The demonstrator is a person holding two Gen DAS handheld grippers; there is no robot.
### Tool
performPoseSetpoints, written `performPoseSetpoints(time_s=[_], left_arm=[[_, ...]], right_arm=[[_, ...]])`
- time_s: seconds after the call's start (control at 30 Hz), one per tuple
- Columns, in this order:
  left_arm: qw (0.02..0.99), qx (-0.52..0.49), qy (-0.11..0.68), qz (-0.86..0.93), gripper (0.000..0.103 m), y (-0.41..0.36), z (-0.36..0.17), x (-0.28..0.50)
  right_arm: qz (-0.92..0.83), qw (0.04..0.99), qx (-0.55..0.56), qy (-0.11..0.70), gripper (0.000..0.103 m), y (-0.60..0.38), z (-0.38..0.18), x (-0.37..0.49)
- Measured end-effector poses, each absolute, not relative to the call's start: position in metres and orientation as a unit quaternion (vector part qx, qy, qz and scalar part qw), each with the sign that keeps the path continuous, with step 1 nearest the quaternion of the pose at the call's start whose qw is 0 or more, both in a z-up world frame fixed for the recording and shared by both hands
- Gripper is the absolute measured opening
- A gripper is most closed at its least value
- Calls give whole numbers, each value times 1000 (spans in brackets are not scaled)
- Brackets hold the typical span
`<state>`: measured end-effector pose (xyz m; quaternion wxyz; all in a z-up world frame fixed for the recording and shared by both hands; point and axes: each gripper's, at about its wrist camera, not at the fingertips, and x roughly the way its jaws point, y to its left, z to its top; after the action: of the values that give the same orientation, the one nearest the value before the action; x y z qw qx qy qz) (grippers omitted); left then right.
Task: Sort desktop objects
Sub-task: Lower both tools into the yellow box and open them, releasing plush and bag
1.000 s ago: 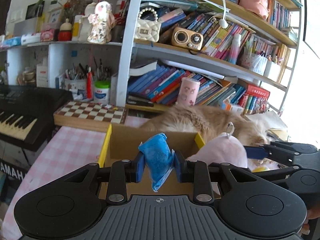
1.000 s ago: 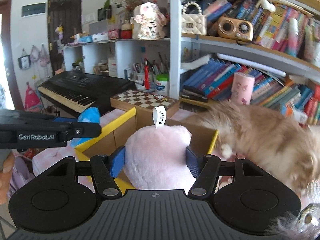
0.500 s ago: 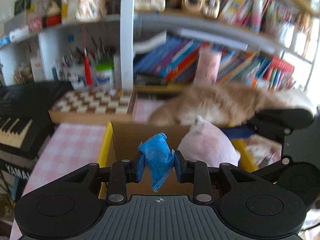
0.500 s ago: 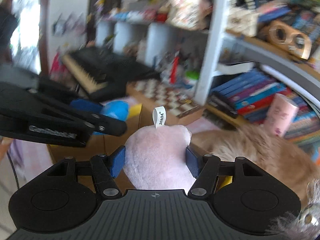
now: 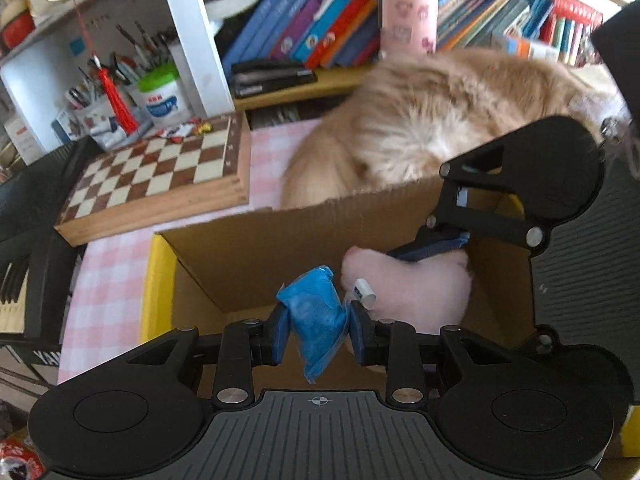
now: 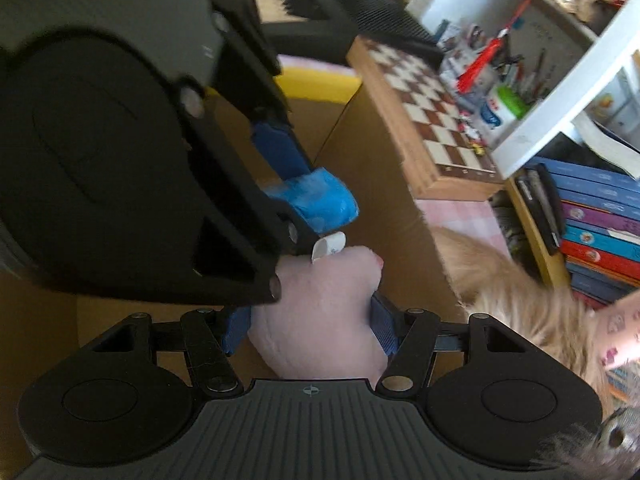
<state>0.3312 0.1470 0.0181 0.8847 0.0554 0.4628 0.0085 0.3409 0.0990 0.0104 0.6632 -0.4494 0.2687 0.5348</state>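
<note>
Between my L gripper fingers sits the blue bag, R gripper clamps the pink plush, both over cardboard box for dropping in.

Bright daylight from the right, fisheye-bent edges; the fluffy ginger cat is motion-blurred, the right wrist view smeared.
</note>
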Motion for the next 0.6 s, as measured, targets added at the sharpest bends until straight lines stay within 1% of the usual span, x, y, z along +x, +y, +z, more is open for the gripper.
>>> performPoseSetpoints(time_s=[0.2, 0.3, 0.37, 0.4, 0.5, 0.6], left_arm=[[876, 40, 481, 11, 31, 155, 10, 333], [875, 33, 482, 14, 33, 157, 10, 335], [877, 35, 478, 21, 37, 157, 11, 334], [881, 36, 472, 27, 40, 157, 12, 332], [895, 33, 442, 42, 62, 158, 20, 324], [909, 12, 412, 52, 69, 161, 31, 313]], right_arm=[[537, 666, -433, 283, 60, 98, 8, 346], [538, 664, -432, 288, 62, 101, 9, 347], [539, 663, -432, 288, 62, 103, 9, 347], [540, 665, -429, 285, 63, 102, 10, 346], [547, 680, -406, 270, 68, 97, 15, 349], [543, 702, -377, 265, 72, 91, 23, 353]])
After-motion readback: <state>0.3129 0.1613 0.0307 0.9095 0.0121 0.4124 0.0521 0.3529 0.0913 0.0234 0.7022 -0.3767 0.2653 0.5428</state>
